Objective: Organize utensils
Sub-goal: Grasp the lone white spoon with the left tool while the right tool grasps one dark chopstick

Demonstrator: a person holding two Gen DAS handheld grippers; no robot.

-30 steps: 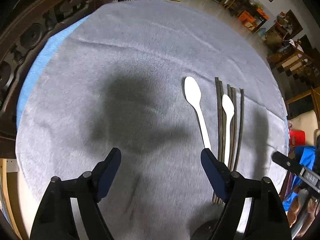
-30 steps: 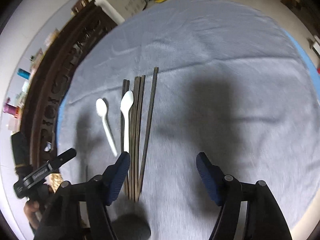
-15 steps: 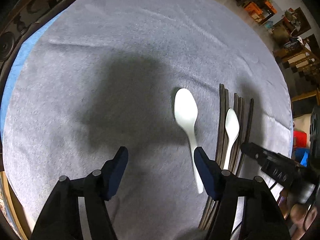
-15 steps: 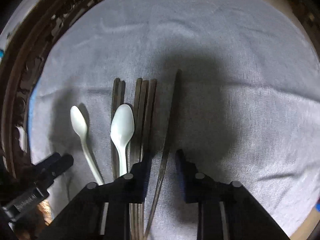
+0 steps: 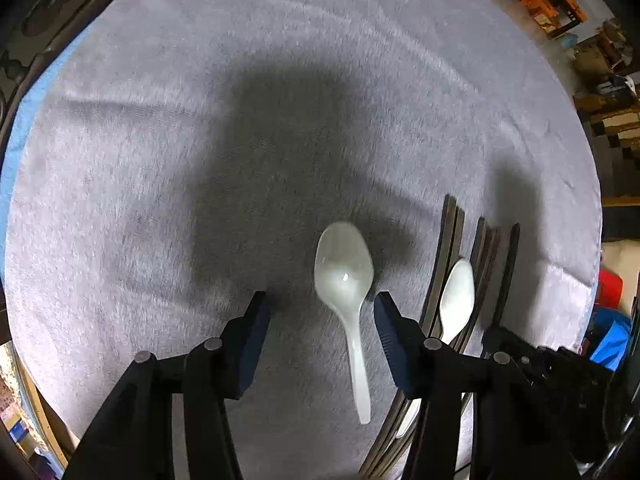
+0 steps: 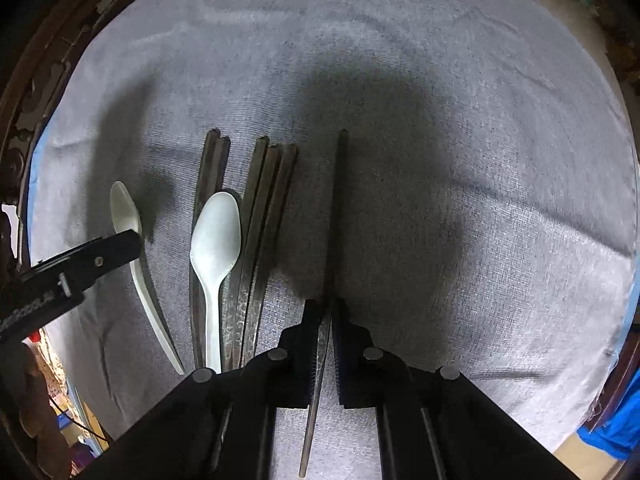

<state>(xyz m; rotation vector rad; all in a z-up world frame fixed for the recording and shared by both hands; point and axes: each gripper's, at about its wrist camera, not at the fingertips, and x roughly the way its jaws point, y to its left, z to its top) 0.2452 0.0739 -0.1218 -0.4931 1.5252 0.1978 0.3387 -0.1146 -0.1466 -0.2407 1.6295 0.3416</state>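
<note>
A white plastic spoon (image 5: 346, 280) lies on the grey cloth (image 5: 160, 160), bowl away from me. My left gripper (image 5: 320, 304) is open with its fingers on either side of the spoon's neck, low over the cloth. A second white spoon (image 6: 216, 248) lies on a bundle of dark chopsticks (image 6: 260, 220). My right gripper (image 6: 326, 308) is shut on a single dark chopstick (image 6: 338, 208) that lies apart to the right of the bundle. The left gripper's finger (image 6: 80, 264) shows in the right wrist view over the first spoon (image 6: 126, 210).
The grey cloth (image 6: 480, 160) covers a round table over a blue layer (image 5: 24, 120). A carved dark wooden chair back (image 6: 24, 100) stands at the left rim. Cluttered furniture and boxes (image 5: 580, 20) stand beyond the far right edge.
My left gripper moved forward and down and now straddles the first spoon. My right gripper moved in and closed its fingers on the single chopstick.
</note>
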